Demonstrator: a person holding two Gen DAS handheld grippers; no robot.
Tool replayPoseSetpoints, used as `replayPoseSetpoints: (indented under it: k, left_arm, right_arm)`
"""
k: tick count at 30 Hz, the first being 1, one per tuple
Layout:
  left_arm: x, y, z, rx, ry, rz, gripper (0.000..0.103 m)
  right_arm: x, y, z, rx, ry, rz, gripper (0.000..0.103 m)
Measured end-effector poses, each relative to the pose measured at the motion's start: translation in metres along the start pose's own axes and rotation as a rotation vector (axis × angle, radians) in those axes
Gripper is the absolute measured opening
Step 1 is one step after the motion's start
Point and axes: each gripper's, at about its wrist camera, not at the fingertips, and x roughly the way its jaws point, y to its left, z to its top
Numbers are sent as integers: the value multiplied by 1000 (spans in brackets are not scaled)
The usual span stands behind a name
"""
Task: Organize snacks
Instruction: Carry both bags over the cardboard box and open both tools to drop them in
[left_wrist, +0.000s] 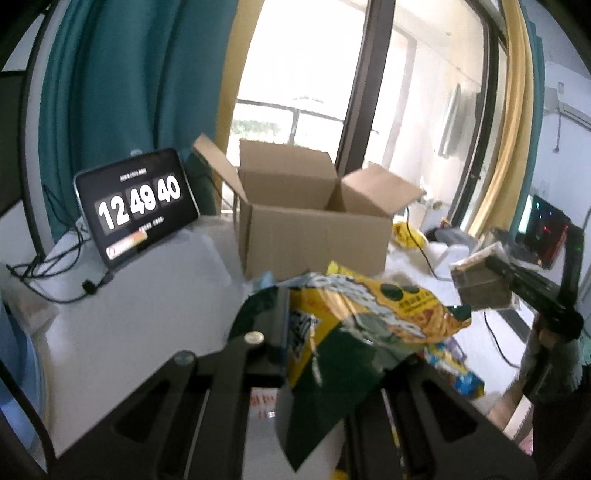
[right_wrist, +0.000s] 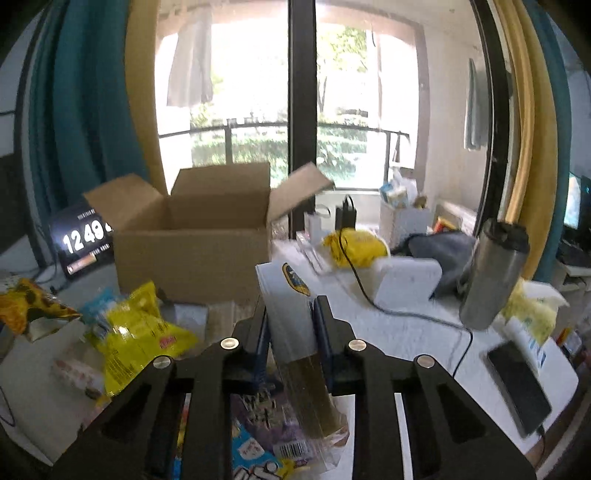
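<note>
While clamped by the left gripper (left_wrist: 295, 332), a yellow-and-green snack bag (left_wrist: 369, 314) hangs crumpled in the air, lifted off the tabletop (left_wrist: 147, 314), in front of the open cardboard box (left_wrist: 314, 229). Jaws pinched tight on the bag's edge. In the right gripper (right_wrist: 291, 325), a flat clear-and-white snack pack (right_wrist: 291, 325), held upright, squeezed between both pads, also raised above the tabletop. Seen from the left wrist, the same pack (left_wrist: 480, 284) at the far right, level with the bag. Box standing toward the far edge of the tabletop, all four flaps up. Left of the box, near the far left corner, a tablet clock (left_wrist: 138, 206) leaning back. On the tabletop below the right gripper, a yellow packet (right_wrist: 140, 332) and a blue-and-purple packet (right_wrist: 255, 443). Toward the right edge, a steel tumbler (right_wrist: 491, 273) and a dark phone (right_wrist: 517, 387).
</note>
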Motion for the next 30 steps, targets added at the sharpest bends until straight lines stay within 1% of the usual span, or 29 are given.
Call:
replayPoseSetpoints:
  k: [5,7,11,20,26,30]
  left_arm:
    - [5,7,22,-3,-54,15,6]
    - [8,10,31,-4,-73,22,6]
    - [14,17,50,-1,-114,36,6]
    - [33,27,93,3,-205,53,6]
    - [51,29,118,14,-235,65,6]
    - [69,29,134,21,-247,78,6]
  right_arm:
    - [-5,2,21,0,-57,31,24]
    - [-4,3,32,3,-81,58,24]
    - [1,5,48,-5,-118,81,24]
    - [27,16,87,-32,-187,133,24]
    - [50,21,106,-45,-223,161,24]
    - [66,21,113,-50,-229,182,24]
